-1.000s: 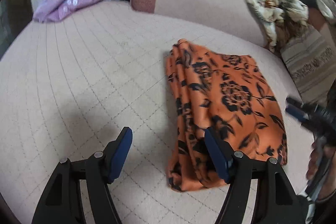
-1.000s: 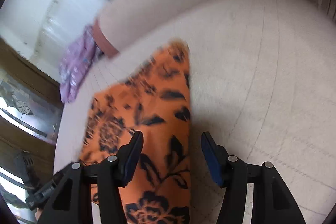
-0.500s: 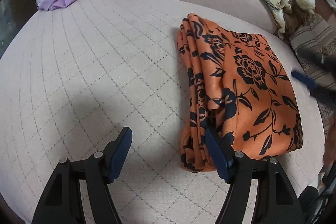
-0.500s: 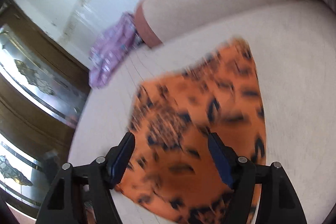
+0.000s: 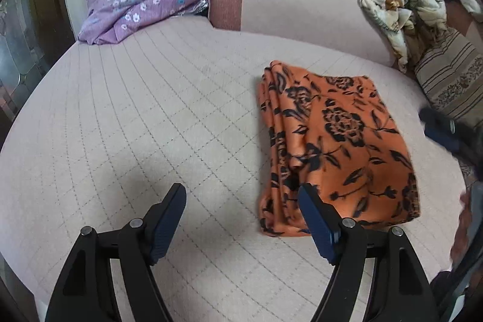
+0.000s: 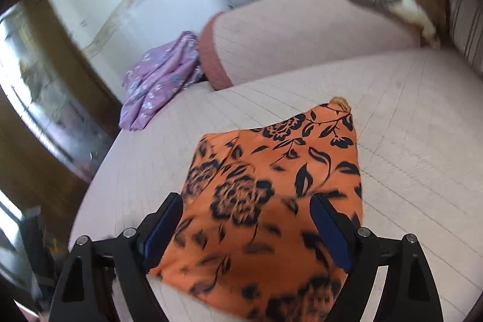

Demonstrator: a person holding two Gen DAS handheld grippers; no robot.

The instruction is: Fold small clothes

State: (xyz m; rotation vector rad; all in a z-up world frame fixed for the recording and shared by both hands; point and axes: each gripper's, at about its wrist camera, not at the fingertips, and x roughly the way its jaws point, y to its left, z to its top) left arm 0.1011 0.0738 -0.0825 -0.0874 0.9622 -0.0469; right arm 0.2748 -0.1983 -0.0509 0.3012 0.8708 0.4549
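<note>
Quilted beige bedding [image 5: 151, 116] is filling both views, with a bolster running along its far edge. Nearest in the left wrist view, the left gripper [image 5: 241, 216] is hovering over bare quilt at lower centre, its jaws widening and gripping nothing; its right finger is overlapping the near corner of the cloth in the picture, though contact cannot be confirmed. In the right wrist view, the right gripper [image 6: 246, 222] is hanging above the garment at lower centre, its jaws also spreading, the fabric lying beneath and between them without being pinched. The orange floral garment [image 5: 335, 147] is lying folded into a rough rectangle at centre right of the left view, its layered edges stacked along its left side. Further off, a purple floral garment [image 5: 145, 2] is sitting crumpled at upper left, and a cream patterned cloth [image 5: 398, 11] is bunched at upper right beside a striped cushion [image 5: 446, 77]. Judgement: the release after a fold appears to be in hand. The next move is calling either for one more fold or for reaching to an unfolded piece, with both grippers clearing the stack without dragging it.
</note>
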